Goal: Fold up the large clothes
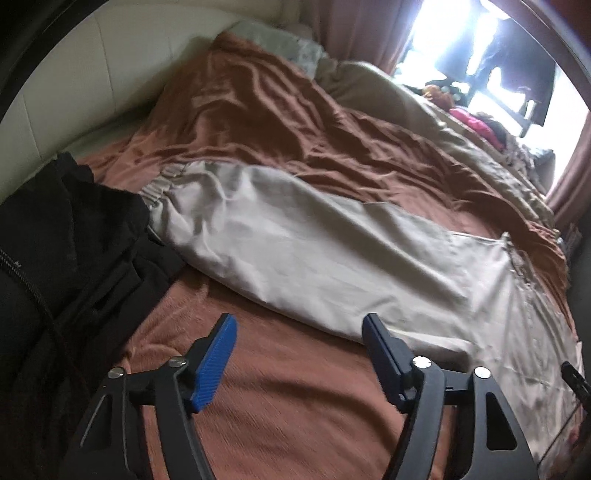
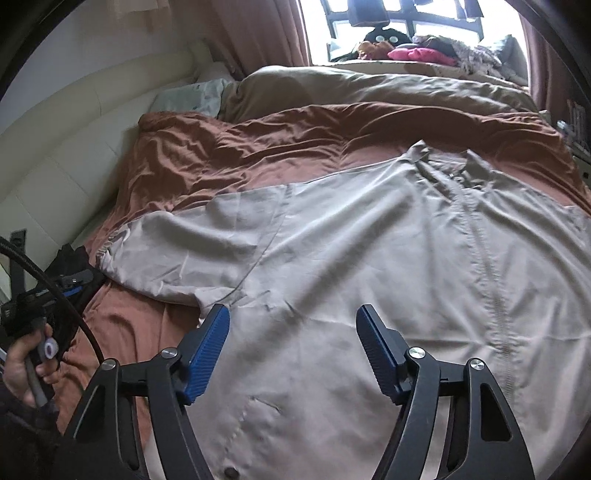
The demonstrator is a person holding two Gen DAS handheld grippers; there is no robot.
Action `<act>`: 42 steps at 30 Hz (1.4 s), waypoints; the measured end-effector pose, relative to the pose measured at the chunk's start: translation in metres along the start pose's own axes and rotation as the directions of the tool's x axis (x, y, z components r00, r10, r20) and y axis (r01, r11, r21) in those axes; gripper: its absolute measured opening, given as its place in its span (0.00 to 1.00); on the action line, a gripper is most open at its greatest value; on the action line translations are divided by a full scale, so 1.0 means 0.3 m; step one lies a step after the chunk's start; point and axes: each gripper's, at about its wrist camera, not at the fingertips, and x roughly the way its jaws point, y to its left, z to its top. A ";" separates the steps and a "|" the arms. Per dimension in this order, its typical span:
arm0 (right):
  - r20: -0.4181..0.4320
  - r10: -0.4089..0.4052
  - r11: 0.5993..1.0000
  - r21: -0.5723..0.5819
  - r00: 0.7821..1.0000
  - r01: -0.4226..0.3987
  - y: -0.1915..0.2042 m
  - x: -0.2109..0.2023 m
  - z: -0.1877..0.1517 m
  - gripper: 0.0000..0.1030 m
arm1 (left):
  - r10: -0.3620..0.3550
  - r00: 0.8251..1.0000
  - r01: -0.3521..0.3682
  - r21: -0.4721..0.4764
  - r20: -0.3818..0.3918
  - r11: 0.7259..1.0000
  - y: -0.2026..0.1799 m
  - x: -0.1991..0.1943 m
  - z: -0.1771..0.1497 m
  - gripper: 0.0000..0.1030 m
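Where the rust-brown bedspread (image 2: 155,332) covers the bed, pale beige jacket (image 2: 369,258) spread flat on top, front up, zip (image 2: 487,280) running down its middle, collar (image 2: 443,158) toward the window (image 2: 369,22). One sleeve (image 1: 295,236) stretched out flat from the jacket toward the cream padded headboard (image 2: 74,147), elastic cuff (image 1: 162,184) at its far end, just beside a heap of black clothing (image 1: 74,240). Black heap lying on the bedspread at the headboard side of the jacket, touching the cuff or nearly so; cannot tell which.

Beyond the jacket, bedspread rumpled into folds, then a tan duvet (image 2: 369,88) bunched along the window side. Pale pillow (image 2: 192,96) against the headboard. Reddish curtains (image 2: 258,33) either side of the window; sill piled with pink and dark soft things (image 2: 417,53), too blurred to name.

Left gripper (image 1: 299,325) hovering over bare bedspread just short of the sleeve's lower edge, blue-padded fingers (image 1: 214,365) apart, nothing between them. Right gripper (image 2: 291,317) over the jacket body near the armpit seam, fingers (image 2: 207,354) parted likewise, nothing pinched, cloth beneath. Whether the tips brush the fabric: cannot tell.

From the right view, a hand (image 2: 22,369) at the headboard side of the jacket, wrapped round the left tool's handle, black cable (image 2: 66,306) arcing over it.
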 end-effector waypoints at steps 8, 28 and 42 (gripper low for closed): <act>-0.057 0.045 0.998 0.041 0.997 -0.042 0.002 0.169 0.046 0.48 | 0.071 0.994 -0.075 -0.046 -0.078 0.996 0.088 0.175 0.039 0.52; -0.277 0.280 0.953 0.198 0.919 -0.231 0.097 0.579 0.071 0.21 | 0.071 0.996 -0.070 -0.020 0.046 0.997 0.019 0.076 0.204 0.05; -0.222 0.241 0.950 0.251 0.945 -0.184 -0.016 0.443 0.111 0.21 | -0.123 0.969 0.084 0.180 0.213 0.980 -0.375 -0.269 0.336 0.05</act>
